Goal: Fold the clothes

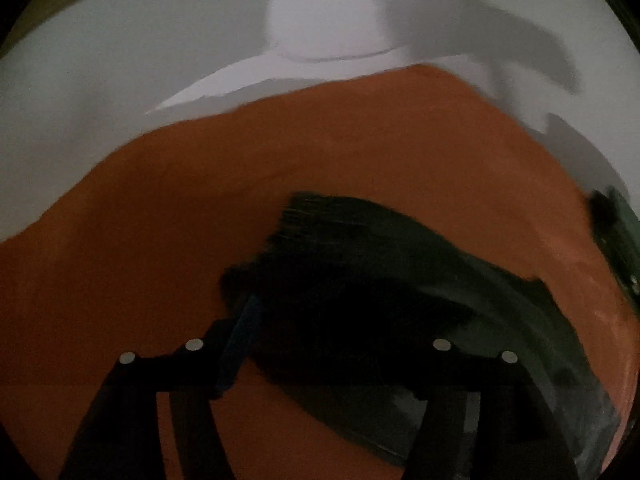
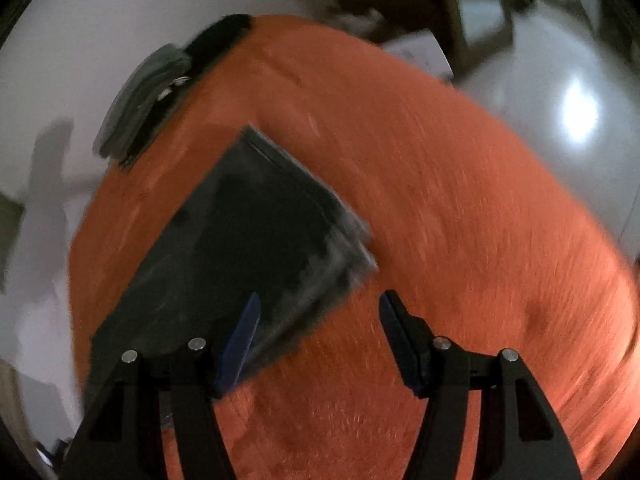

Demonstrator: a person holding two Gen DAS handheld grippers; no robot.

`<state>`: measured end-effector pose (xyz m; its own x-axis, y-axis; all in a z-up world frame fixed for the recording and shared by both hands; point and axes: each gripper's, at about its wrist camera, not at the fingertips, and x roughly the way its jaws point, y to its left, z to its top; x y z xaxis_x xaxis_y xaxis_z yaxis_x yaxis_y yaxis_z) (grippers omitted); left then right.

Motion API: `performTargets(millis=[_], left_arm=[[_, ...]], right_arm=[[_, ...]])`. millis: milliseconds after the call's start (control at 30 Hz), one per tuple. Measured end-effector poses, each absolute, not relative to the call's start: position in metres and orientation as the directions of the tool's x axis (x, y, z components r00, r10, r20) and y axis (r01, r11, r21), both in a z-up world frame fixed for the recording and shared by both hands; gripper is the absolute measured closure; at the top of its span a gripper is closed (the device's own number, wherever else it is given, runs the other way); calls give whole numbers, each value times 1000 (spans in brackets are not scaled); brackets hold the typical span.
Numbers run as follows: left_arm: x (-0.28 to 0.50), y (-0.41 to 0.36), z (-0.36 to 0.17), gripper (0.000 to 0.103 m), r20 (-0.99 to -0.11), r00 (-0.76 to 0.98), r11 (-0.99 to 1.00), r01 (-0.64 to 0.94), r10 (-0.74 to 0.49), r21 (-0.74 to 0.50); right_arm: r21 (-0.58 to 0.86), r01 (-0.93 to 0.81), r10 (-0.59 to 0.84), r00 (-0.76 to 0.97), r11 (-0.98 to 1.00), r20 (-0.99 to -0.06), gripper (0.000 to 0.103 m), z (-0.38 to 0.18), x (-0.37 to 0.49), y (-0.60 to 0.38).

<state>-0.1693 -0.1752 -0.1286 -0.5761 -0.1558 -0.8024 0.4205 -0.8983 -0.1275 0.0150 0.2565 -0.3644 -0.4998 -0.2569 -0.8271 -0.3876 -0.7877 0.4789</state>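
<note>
Looking along my left gripper [image 1: 320,320], I see its fingers spread wide over the dark garment [image 1: 380,280], which lies folded on the orange cloth [image 1: 280,168]. The blue pad of one finger [image 1: 240,340] shows at the garment's near-left edge; the other finger is lost against the black fabric, so I cannot tell whether either pad actually touches or pinches it. The garment's ribbed hem sits at its upper left, and the piece runs off toward the lower right of this view. Beyond the orange cloth lies a pale floor [image 1: 100,80] with a sheet of white paper [image 1: 320,20] on it. At the far right edge a second dark bundle [image 1: 612,220] sits on the rim of the cloth.

From my right gripper [image 2: 318,312], the jaws stand wide apart and hold nothing; between them I see only the orange cloth [image 2: 460,200]. The folded dark garment [image 2: 248,232] lies to the left of the gap, its nearest corner just behind the left blue pad. Up at the cloth's far left edge rests a grey and black bundle of clothing [image 2: 152,88]. The view is blurred throughout.
</note>
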Motion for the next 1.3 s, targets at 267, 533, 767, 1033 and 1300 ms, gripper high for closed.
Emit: performTargets(millis=[267,533,767,1033,1300], left_arm=[[-135,-94,-190,37,-840,-538,-891,344,72,-297],[-121,-43,-217,38,-863,-443,-861,312,242,-401],[-128,-38,-220,37,-867,-411,-853,305,283,-423],[-132,-29,-235,38,-879,-386,-855,318,279,-410],[-128,-23,-237,38,-877,-369,-860,287,307,-422]], right_arm=[[638,-451,-378,-540,-624,-752,37,-384,9,255],[623,-565,-397,-482,-541,-781,23,-391,-21,248],[533,-617,-289,-456,-579,-842,40,-386,-17,235],[342,-661,-115,-362,-668,-925,80,-369,-8,220],[372,-665,-153,-364,-648,-919,79,-363,0,229]])
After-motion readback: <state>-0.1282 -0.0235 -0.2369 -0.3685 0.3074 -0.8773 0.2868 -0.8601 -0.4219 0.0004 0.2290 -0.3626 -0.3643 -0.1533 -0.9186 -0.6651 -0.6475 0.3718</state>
